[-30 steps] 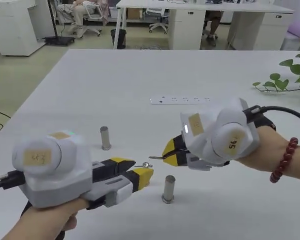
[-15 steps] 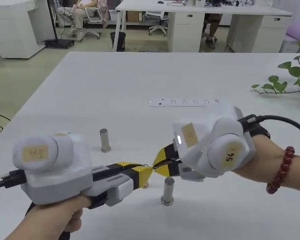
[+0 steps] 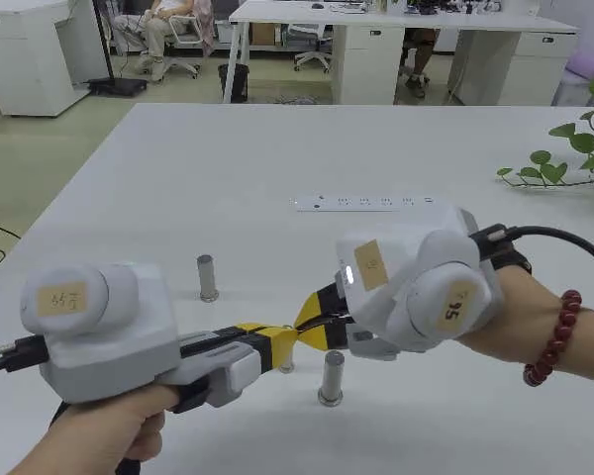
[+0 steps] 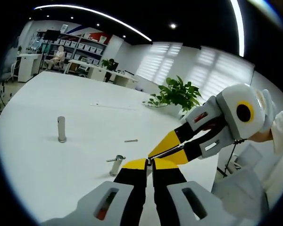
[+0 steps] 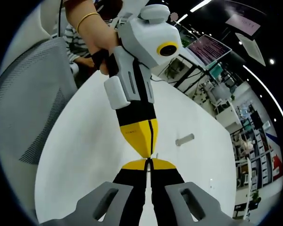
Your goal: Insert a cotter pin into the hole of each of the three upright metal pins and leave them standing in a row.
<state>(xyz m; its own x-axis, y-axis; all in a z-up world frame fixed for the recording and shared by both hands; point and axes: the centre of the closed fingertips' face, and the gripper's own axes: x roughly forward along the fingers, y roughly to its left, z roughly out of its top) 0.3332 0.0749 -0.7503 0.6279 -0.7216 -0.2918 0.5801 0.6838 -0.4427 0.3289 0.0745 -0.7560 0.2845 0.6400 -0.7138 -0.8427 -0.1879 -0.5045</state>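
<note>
Holding cotter pin [image 4: 167, 152] between both grippers' tips, above table [image 3: 396, 148].
Jaws: right gripper [image 5: 148, 162] pinched nearly closed on it; left gripper [image 4: 149, 163] jaws together at its free end, grip unconfirmed. Risk: early release drops it; upright metal pin [image 3: 332, 376] close beneath could get knocked over.

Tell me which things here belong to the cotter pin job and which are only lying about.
Job:
- far pin
- middle pin, with a cotter pin through it
- near pin
- left gripper
- right gripper

Lying about:
- power strip
- plant
</note>
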